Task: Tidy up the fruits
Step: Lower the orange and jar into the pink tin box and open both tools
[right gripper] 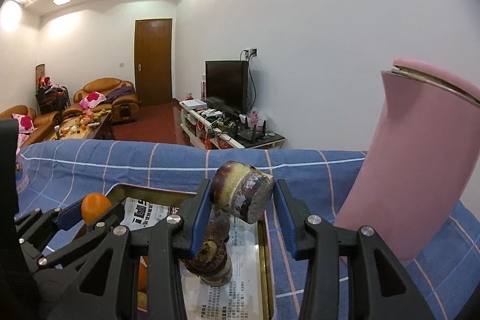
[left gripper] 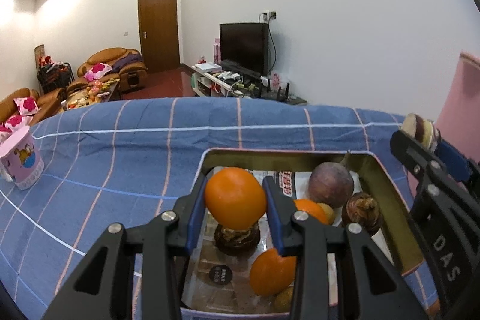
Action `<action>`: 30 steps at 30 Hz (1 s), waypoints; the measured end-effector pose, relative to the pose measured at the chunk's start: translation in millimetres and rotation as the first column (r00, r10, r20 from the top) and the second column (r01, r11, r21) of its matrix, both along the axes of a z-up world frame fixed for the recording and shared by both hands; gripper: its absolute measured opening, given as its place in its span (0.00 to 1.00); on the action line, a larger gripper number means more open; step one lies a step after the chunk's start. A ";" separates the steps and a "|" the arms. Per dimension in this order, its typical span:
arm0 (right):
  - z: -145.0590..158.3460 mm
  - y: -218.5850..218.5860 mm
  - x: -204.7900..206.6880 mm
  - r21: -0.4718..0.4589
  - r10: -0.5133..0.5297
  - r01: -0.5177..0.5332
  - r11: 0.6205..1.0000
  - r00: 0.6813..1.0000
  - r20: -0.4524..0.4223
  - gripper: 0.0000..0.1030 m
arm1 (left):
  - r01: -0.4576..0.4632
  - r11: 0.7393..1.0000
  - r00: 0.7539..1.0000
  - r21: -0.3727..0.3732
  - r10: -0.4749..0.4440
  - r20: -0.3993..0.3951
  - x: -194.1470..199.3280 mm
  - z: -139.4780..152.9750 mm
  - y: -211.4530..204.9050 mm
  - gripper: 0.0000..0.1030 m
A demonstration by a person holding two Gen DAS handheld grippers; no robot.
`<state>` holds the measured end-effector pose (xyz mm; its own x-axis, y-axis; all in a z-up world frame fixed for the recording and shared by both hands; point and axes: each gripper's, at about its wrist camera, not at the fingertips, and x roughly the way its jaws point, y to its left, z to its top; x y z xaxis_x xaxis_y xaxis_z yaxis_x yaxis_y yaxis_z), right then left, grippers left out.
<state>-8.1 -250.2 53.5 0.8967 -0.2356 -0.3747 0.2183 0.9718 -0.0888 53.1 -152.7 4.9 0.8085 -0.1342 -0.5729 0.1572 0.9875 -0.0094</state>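
Over the left part of an open metal tin [left gripper: 285, 154], my left gripper [left gripper: 235, 200] is shut on an orange [left gripper: 235, 201]. Inside the newspaper-lined tin lie two more oranges [left gripper: 271, 272], a round purple fruit [left gripper: 331, 185] and brown bulbs [left gripper: 363, 212]. My right gripper [right gripper: 243, 191] is shut on a stubby purple-brown chunk [right gripper: 243, 194] with a pale cut end, held above the tin's [right gripper: 265, 245] right side. That right gripper [left gripper: 420, 131] also shows at the right edge of the left wrist view. The left gripper [right gripper: 96, 207] with its orange shows low left in the right wrist view.
The tin rests on a blue checked cloth [left gripper: 120, 146]. A pink cartoon mug [left gripper: 21, 161] stands at the far left of the cloth. A tall pink jug [right gripper: 420, 170] rises close to the right of the tin. A sofa, a door and a television lie beyond.
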 end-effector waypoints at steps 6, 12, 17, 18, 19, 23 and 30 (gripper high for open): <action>2.3 -6.5 0.8 0.005 -0.005 0.005 1.000 1.000 0.001 0.42 | -0.011 1.000 1.000 -0.007 0.012 0.015 10.1 6.1 -3.0 0.38; -4.4 -12.7 10.9 0.038 -0.011 0.012 0.999 0.999 -0.039 0.42 | -0.010 0.999 0.999 -0.034 0.008 -0.052 21.5 -5.7 1.0 0.38; -10.7 -8.3 19.6 0.061 0.017 -0.012 0.998 0.997 -0.078 0.42 | 0.000 1.000 0.999 -0.024 -0.001 -0.050 19.8 -6.2 -1.1 0.38; -12.1 -7.7 20.7 0.063 0.022 -0.017 0.998 0.996 -0.083 0.42 | 0.002 1.000 0.999 -0.021 -0.003 -0.050 19.3 -6.1 -1.4 0.38; -13.7 -6.7 22.0 0.065 0.028 -0.022 0.998 0.996 -0.090 0.43 | -0.004 1.000 0.999 -0.019 0.003 -0.054 19.8 -6.6 -0.3 0.38; -21.1 -8.6 28.9 0.090 0.043 -0.032 0.995 0.990 -0.133 0.43 | -0.010 1.000 0.997 -0.022 0.009 -0.071 23.3 -7.5 1.5 0.38; -33.3 -8.3 40.4 0.137 0.102 -0.075 0.988 0.974 -0.203 0.43 | 0.010 1.000 0.994 -0.019 -0.012 -0.113 28.4 -14.2 4.4 0.38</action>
